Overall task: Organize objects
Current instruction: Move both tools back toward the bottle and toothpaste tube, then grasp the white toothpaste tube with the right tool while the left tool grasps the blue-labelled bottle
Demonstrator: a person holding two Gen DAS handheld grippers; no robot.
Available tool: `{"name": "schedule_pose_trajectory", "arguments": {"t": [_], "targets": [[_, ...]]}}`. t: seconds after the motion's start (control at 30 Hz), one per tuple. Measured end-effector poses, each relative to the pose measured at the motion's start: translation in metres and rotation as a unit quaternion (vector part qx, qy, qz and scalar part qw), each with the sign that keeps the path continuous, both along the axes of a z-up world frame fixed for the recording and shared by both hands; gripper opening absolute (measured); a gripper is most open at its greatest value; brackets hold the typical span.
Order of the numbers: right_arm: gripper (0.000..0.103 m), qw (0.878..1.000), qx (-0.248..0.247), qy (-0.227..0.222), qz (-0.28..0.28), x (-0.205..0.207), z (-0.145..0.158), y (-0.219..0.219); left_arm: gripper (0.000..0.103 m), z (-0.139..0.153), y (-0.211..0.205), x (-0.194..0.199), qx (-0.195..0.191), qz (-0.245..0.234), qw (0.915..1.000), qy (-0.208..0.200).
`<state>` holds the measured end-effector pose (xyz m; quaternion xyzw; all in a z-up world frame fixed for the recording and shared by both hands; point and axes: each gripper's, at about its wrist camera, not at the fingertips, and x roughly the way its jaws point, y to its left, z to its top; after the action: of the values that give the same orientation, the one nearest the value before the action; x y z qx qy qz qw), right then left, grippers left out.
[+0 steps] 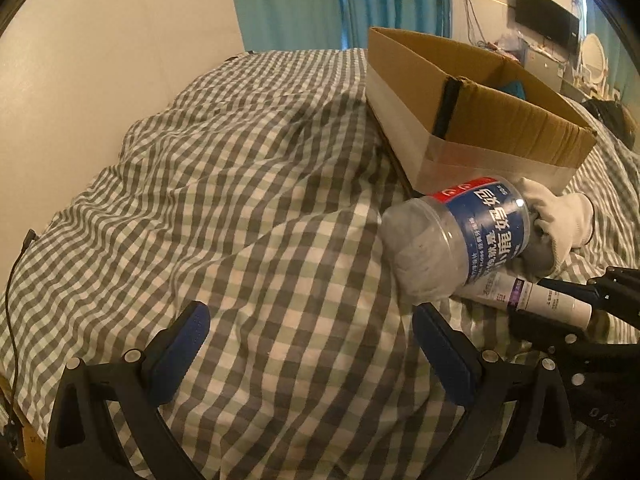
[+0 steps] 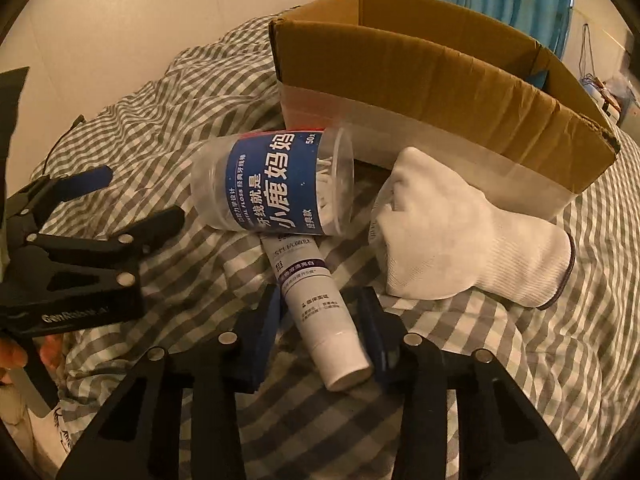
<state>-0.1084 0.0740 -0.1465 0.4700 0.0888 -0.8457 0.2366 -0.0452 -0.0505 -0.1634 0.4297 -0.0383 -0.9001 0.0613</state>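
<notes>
Left gripper (image 1: 308,344): fingers wide apart, nothing between them, hovering over the checked quilt (image 1: 240,200). In the right wrist view it shows at the left edge (image 2: 132,208), also spread.
Right gripper (image 2: 320,328): blue-padded fingers either side of the tube (image 2: 320,312), close to its cap end; whether the pads press it cannot be told. In the left wrist view it enters from the right edge, its tips at the tube (image 1: 536,300).
Tube: white with a purple band, lying on the quilt, cap end toward the right gripper, far end tucked under the jar (image 2: 276,184).
Jar: clear plastic with a blue and red label, on its side, resting across the tube and just in front of the box (image 2: 420,80). It holds white contents. In the left wrist view it lies right of centre (image 1: 456,236).
Glove (image 2: 460,240): white, lying on the quilt just right of the jar and against the box front; seen behind the jar in the left wrist view (image 1: 560,220).
Box: open brown cardboard with white tape along its lower wall, sitting on the quilt behind the other items (image 1: 480,120). Something teal shows inside it; what it is cannot be told.
Background: teal curtain (image 1: 300,0), pale wall.
</notes>
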Motion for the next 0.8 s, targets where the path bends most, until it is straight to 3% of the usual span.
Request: {"name": "schedule_pose_trajectory", "arguments": {"t": [0.13, 0.5, 0.63, 0.8], "targets": [[0.025, 1.000, -0.012, 0.000, 0.009, 0.005, 0.007, 0.005, 0.103, 0.000, 0.003, -0.001, -0.002, -0.004, 1.0000, 0.003], [0.024, 0.998, -0.019, 0.052, -0.003, 0.052, 0.054, 0.063, 0.103, 0.007, 0.024, 0.006, 0.067, -0.047, 0.9966, -0.007], [0.024, 0.996, -0.032, 0.074, -0.033, 0.055, 0.071, 0.095, 0.103, 0.011, 0.035, 0.000, 0.100, -0.035, 0.9943, -0.013], [0.024, 0.993, -0.028, 0.097, -0.062, 0.034, 0.081, 0.118, 0.103, 0.017, 0.050, -0.015, 0.094, -0.007, 0.9955, -0.009]]}}
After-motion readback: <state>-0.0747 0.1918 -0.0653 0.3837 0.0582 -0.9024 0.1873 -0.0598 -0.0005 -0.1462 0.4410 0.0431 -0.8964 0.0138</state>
